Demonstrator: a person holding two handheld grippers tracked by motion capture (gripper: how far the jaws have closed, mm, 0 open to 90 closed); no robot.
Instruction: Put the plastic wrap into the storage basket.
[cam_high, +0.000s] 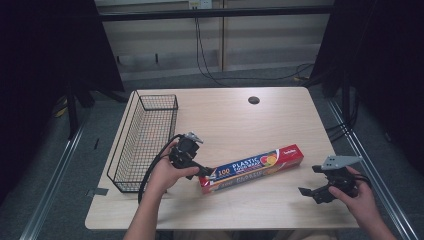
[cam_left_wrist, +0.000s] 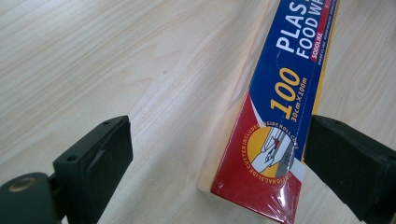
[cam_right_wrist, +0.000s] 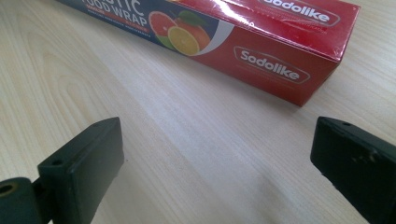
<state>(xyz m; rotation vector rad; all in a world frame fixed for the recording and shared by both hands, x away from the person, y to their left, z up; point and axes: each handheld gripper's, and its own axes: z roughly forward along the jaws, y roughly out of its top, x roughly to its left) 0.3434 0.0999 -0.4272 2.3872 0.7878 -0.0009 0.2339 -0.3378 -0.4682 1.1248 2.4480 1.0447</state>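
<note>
The plastic wrap box (cam_high: 252, 168) lay slantwise near the worktop's front edge, its near end off-centre between the spread jaws of the left gripper (cam_high: 205, 172), so closing there risked pivoting or slipping the slick carton, while the right gripper (cam_high: 312, 181), also spread, waited apart toward the front right corner.

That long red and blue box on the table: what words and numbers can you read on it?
"PLASTIC FOOD WRAP": the box, blue top face.
"100" and "30cm x 100m": same face, near the left gripper.
"Sodolike": red end, on two faces.
"OPTIONAL SLIDE CUTTER INCLUDED": partly legible, round the yellow circle.
Small red line under "FOOD WRAP": blurred.
</note>
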